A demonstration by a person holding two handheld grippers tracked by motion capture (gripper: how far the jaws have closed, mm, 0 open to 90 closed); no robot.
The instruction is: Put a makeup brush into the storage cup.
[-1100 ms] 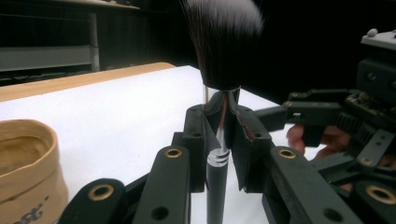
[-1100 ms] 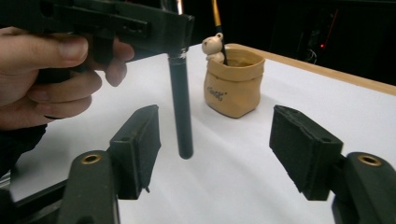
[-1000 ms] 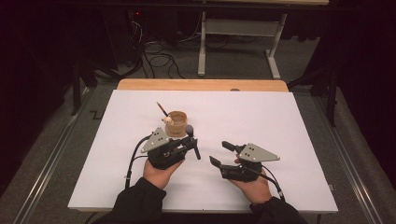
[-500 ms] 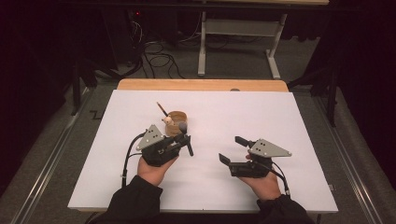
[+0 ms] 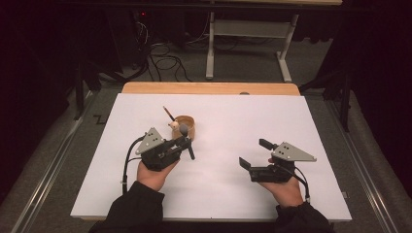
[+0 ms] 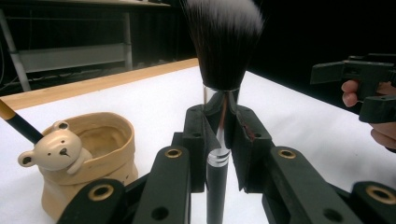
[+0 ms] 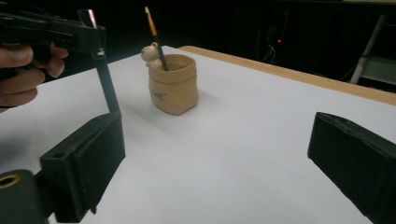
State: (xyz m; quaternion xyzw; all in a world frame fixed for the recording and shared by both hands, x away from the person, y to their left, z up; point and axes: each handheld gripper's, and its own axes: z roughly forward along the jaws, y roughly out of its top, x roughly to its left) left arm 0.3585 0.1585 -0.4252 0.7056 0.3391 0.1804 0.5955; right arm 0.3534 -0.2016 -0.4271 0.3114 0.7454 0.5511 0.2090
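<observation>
My left gripper (image 5: 182, 144) (image 6: 221, 122) is shut on a makeup brush (image 6: 223, 51) with a black handle, a silver ferrule and dark white-tipped bristles. The brush (image 5: 187, 141) stands just in front of a tan sack-shaped pot (image 5: 186, 126) (image 6: 88, 154) with a small bear figure on its rim. A thin black brush with a yellow end (image 7: 154, 32) leans in that pot (image 7: 173, 84). My right gripper (image 5: 254, 154) (image 7: 219, 158) hovers over the white sheet to the right; its jaws have just been opening and stand wide open with nothing between them.
A white sheet (image 5: 228, 121) covers the wooden table (image 5: 209, 88). Beyond the far edge are cables on the floor (image 5: 163, 60) and the legs of another table (image 5: 243, 39). The left gripper (image 7: 51, 32) shows at the upper left of the right gripper view.
My right gripper has drawn away to the right from the left one and its jaws have spread wide. The left gripper has kept the brush by the pot.
</observation>
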